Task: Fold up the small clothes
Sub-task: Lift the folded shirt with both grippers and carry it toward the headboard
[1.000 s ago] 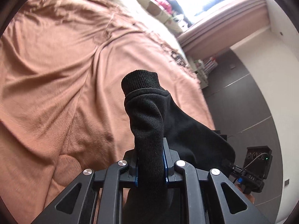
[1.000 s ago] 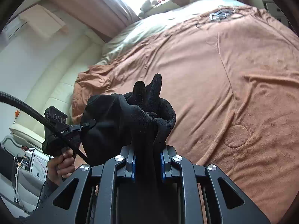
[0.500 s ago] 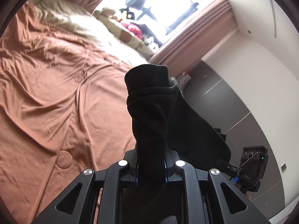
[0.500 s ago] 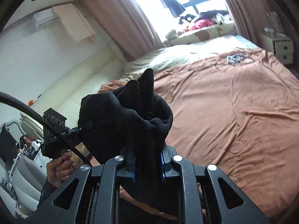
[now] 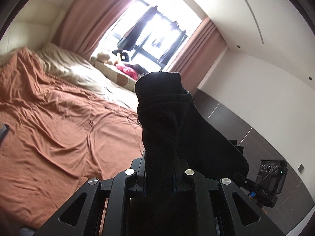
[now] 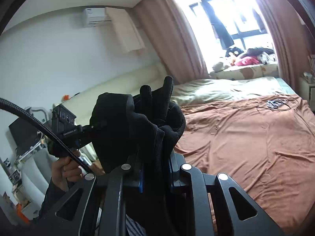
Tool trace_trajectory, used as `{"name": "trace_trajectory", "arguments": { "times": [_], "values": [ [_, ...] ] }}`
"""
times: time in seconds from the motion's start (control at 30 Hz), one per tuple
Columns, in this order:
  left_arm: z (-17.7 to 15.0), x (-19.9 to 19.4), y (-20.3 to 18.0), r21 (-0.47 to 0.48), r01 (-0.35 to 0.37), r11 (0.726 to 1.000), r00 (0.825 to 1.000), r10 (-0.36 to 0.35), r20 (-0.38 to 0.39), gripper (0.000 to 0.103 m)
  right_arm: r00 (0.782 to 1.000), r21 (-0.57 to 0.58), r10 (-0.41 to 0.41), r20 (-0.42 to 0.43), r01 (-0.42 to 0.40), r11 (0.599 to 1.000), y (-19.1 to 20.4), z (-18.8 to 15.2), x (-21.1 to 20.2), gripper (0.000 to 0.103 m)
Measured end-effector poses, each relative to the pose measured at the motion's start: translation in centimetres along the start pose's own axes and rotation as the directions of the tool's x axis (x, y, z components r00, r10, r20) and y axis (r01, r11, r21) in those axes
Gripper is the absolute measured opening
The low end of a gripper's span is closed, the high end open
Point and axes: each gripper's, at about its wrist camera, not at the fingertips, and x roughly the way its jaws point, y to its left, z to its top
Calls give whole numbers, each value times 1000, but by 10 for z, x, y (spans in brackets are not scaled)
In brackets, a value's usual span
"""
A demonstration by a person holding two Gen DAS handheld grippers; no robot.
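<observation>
Now | black sock (image 5: 163,122) stretched between both jaws, cuff end upright | both clamped on it

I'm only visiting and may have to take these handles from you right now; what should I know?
Left tool: shut on one end of the black knitted sock.
Right tool: shut on the bunched other end.
The sock is held in the air between the two tools, above the rust-brown bedspread.
Done: the sock is picked up.
Left: lay it flat on the bedspread and fold it.
</observation>
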Motion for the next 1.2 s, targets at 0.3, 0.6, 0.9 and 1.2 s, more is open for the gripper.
{"name": "trace_trajectory", "arguments": {
  "times": [0.3, 0.6, 0.9, 1.2],
  "values": [
    [14, -87, -13, 26, -40, 999, 995, 38, 92, 18, 997, -39, 77, 9, -76, 996, 18, -7, 2, 15],
    [27, -164, -21, 89, -141, 986, 983, 129, 132, 18, 983, -80, 185, -4, -185, 979, 16, -5, 42, 15],
    [37, -223, 4, 87, -247, 965, 954, 227, 197, 18, 969, -116, 239, -60, -245, 963, 16, 13, 100, 14],
    [52, -246, 55, 87, -397, 913, 902, 371, 220, 18, 965, -119, 239, -112, -252, 961, 8, 22, 180, 14]
  ]
}}
